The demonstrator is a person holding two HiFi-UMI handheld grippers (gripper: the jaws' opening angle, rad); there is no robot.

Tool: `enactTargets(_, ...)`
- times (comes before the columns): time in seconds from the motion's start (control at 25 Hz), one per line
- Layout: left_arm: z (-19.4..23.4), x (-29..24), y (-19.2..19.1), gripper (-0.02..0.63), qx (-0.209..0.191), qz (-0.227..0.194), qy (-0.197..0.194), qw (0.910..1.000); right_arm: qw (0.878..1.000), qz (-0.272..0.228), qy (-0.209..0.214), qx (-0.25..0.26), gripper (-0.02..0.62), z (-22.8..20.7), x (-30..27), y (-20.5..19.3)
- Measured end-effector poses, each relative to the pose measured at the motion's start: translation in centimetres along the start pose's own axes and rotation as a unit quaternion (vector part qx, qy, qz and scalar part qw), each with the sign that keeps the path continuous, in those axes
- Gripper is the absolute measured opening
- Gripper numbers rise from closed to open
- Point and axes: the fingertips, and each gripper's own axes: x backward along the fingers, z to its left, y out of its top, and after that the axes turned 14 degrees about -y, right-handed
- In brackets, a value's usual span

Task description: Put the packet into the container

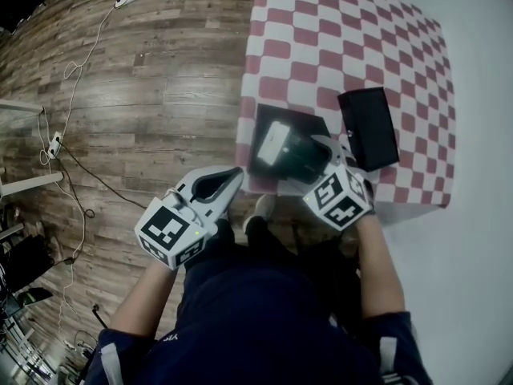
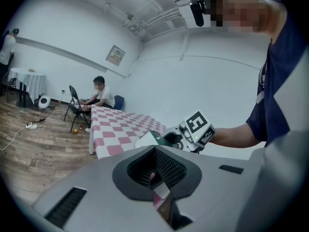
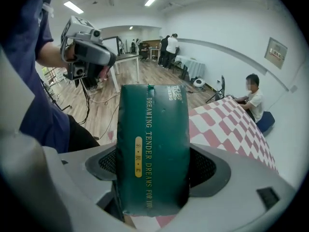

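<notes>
**A:** What was laid out, and where was the packet found?

**B:** A checked surface (image 1: 345, 46) was seen. A black container (image 1: 264, 123) was set near its front edge, with a second black box (image 1: 369, 127) just beside it. The green packet (image 3: 152, 149) was held in the air, in line with the container in the head view, and had not yet been set into it.

**A:** How were the tongs found?

**B:** The right tongs (image 3: 153, 175) were closed on the packet's lower end, and its printed length was left standing out beyond them. The left tongs (image 2: 157, 173) were drawn together to a thin slit with nothing gripped. They were held off the surface, over the wooden floor (image 1: 144, 95).

**A:** How was the packet expected to handle?

**B:** It was judged light and soft-sided. Its glossy, faintly dimpled skin was thought likely to slip under a loose hold and to crumple under a hard one. The hold already taken, across the flat faces near one end, was considered sound. The free end, it was thought, should be led into the container first, so that nothing is caught on the rim.
</notes>
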Motion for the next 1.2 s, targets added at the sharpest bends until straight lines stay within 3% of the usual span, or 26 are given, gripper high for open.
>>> enactTargets(0.32,1.0,0.3,-0.6,0.025,0.009,-0.004,0.014,0.9999,0.994,0.059,0.035,0.087,0.42,1.4,-2.8,-2.1)
enactTargets(0.76,2.0,1.3,-1.6,0.025,0.027,-0.013,0.026,0.9992,0.981,0.1,0.066,0.15,0.42,2.0,-4.9,-3.1)
enactTargets(1.2,2.3,1.2,-1.5,0.025,0.03,-0.014,0.019,0.9993,0.978,0.113,0.067,0.162,0.422,2.1,-5.1,-3.1)
